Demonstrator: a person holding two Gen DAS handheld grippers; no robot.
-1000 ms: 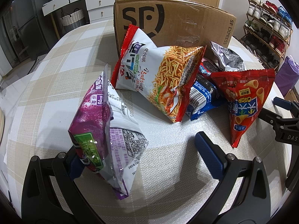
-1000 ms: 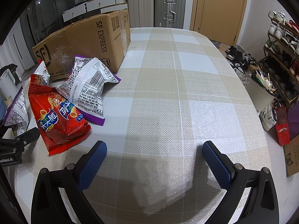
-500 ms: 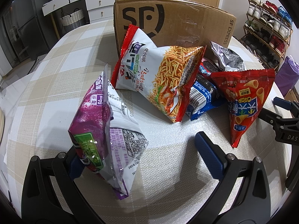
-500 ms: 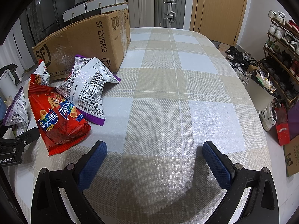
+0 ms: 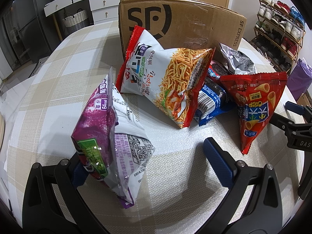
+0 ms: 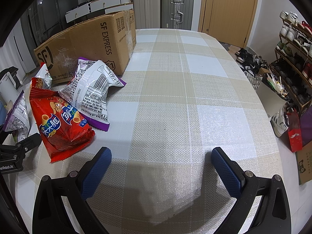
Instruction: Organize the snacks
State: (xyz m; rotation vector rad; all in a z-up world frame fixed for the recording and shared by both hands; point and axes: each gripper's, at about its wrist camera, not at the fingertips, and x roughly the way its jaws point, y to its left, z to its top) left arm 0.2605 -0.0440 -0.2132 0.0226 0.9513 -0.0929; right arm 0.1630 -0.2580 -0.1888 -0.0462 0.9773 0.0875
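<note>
My left gripper (image 5: 150, 161) is open; a purple and white snack bag (image 5: 111, 132) stands between its fingers, leaning against the left pad. Beyond lie a white and red noodle-snack bag (image 5: 165, 78), a blue cookie pack (image 5: 212, 99), a red corn-crisp bag (image 5: 257, 101) and a crumpled white bag (image 5: 237, 60), all in front of a cardboard SF box (image 5: 185, 23). My right gripper (image 6: 159, 167) is open and empty over bare tablecloth. In its view the red bag (image 6: 60, 124) and a white and purple bag (image 6: 93, 91) lie to the left, by the box (image 6: 87, 44).
The table (image 6: 185, 97) has a beige plaid cloth. A shoe rack (image 6: 292, 58) stands off the right edge, suitcases (image 6: 163, 7) and a door behind. The right gripper shows at the right edge of the left wrist view (image 5: 296, 124).
</note>
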